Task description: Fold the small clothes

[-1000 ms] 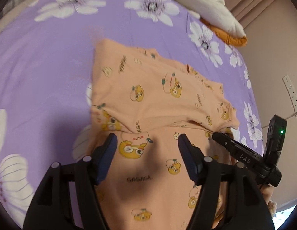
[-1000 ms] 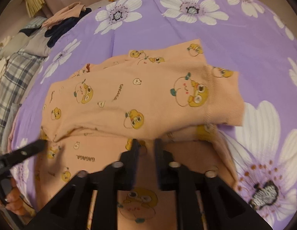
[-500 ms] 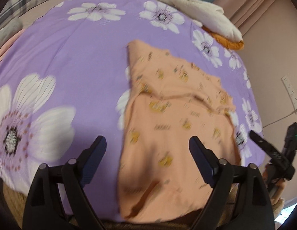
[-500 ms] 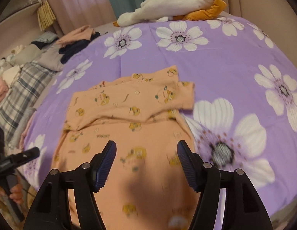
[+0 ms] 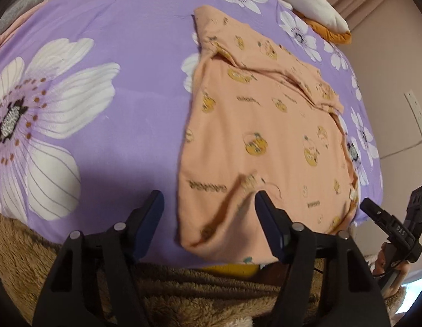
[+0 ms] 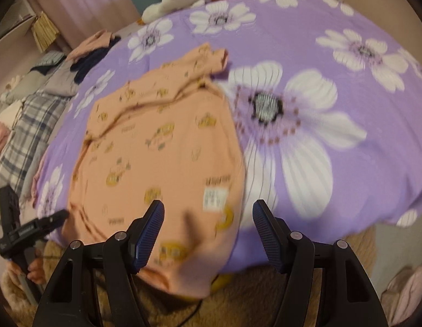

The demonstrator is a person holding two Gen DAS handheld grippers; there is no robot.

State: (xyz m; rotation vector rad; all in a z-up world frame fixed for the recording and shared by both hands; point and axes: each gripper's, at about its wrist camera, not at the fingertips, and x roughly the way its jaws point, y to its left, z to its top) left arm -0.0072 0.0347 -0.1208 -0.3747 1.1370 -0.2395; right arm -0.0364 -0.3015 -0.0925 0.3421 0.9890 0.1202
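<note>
Jaws of the left gripper (image 5: 208,212) have just narrowed but stand apart, gripping nothing; those of the right gripper (image 6: 208,218) gape empty too. The peach shirt (image 5: 268,141) lies flat just beyond both, its hem overhanging the purple floral bedsheet (image 5: 123,87).

My left wrist view looks steeply down over the bed's near edge, close above the peach garment (image 5: 265,136); my right wrist view faces likewise from the garment's other side; both share the purple floral sheet (image 6: 347,62).
</note>
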